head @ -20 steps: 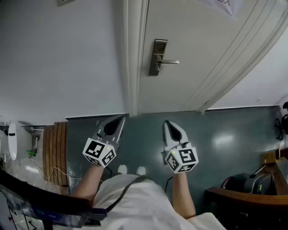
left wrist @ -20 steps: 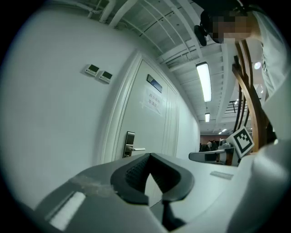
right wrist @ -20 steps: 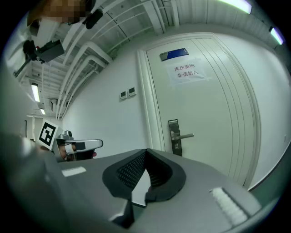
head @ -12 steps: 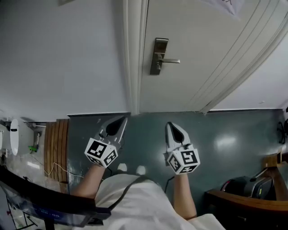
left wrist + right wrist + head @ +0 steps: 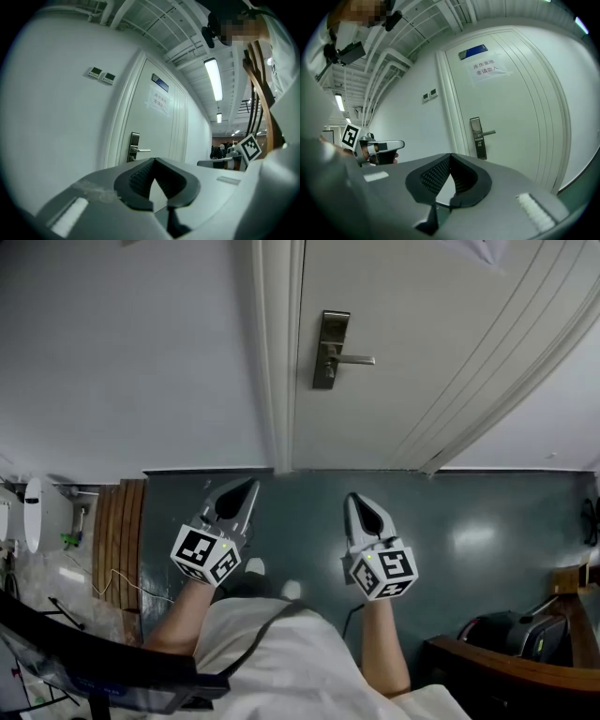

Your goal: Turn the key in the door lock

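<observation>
A white door (image 5: 422, 343) stands shut ahead, with a metal lock plate (image 5: 329, 350) and a lever handle (image 5: 357, 359) near its left edge. The plate also shows in the left gripper view (image 5: 134, 146) and the right gripper view (image 5: 477, 138). A key is too small to make out. My left gripper (image 5: 246, 487) and right gripper (image 5: 353, 500) hang side by side over the floor, well short of the door. Both are shut with nothing in them. Each gripper's own view shows its jaws meeting at the tip: left (image 5: 154, 160), right (image 5: 450, 156).
A white wall (image 5: 131, 352) runs left of the door frame (image 5: 277, 352). A wooden slatted panel (image 5: 117, 540) lies at the left, dark wooden furniture (image 5: 506, 662) at the lower right. A paper notice (image 5: 487, 68) hangs on the door. People (image 5: 220, 151) stand far down the corridor.
The head view has shifted slightly. Both grippers keep about the same place and stay shut.
</observation>
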